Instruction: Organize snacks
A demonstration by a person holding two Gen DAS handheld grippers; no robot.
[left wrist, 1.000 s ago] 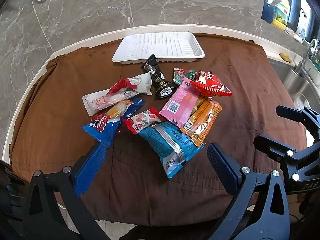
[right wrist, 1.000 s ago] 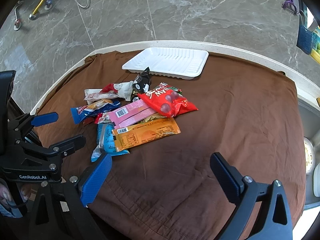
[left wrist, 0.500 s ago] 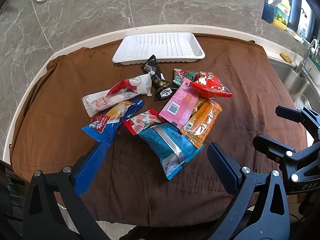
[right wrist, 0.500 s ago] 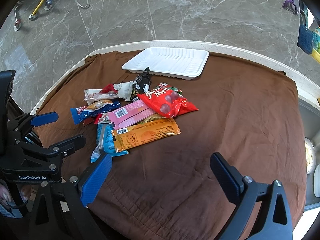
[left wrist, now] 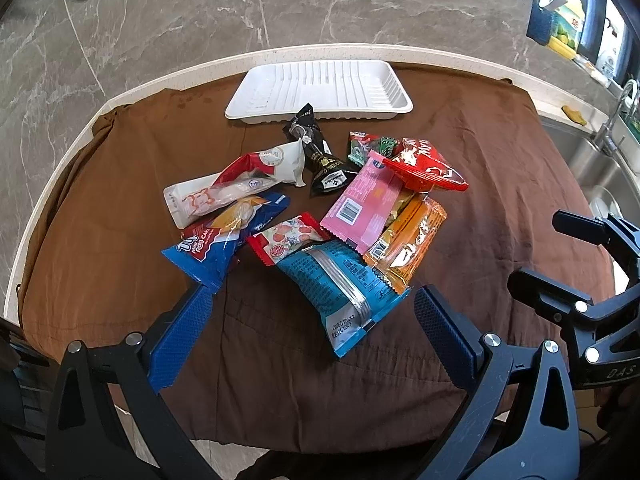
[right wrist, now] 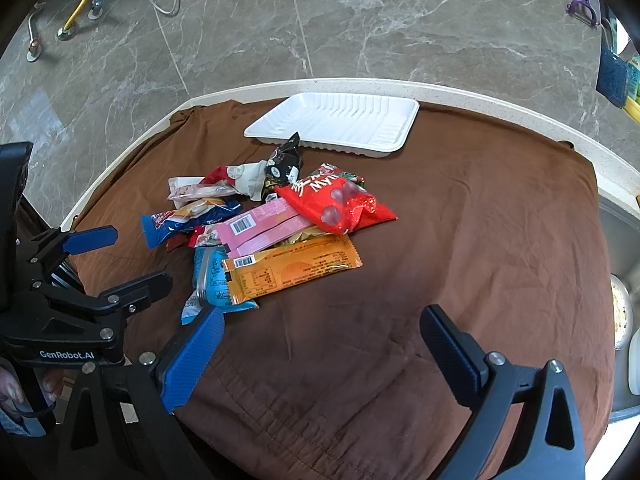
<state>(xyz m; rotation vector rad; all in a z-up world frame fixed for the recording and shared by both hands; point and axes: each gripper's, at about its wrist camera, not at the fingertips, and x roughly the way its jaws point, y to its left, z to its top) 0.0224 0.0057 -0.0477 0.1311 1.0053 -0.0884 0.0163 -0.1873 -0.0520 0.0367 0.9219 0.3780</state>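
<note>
both claws hung wide open and held nothing, the left gripper (left wrist: 308,328) right over the near edge of the pile, the right gripper (right wrist: 320,344) beside it above bare brown cloth (right wrist: 460,240). nearest lay the light blue wrapper (left wrist: 340,284), seam side up, its long axis running from the pile's middle toward the near right. behind it the orange bar (right wrist: 292,270) pointed away to the right in the left wrist view, half tucked under the pink pack (left wrist: 362,202), barcode end nearest. the red bag (right wrist: 340,204) sat on the pink one's far end. the dark blue pouch (left wrist: 224,244) and the white and red sachet (left wrist: 236,184) slanted off left. the black packet (left wrist: 320,156) reached for the empty white tray (left wrist: 320,88), its tip just meeting the rim. the risk, by the look of it: packs overlapped, so a pinch could drag a neighbour or nip two, and the slick film and loose cloth could slide or bunch under the fingers.
</note>
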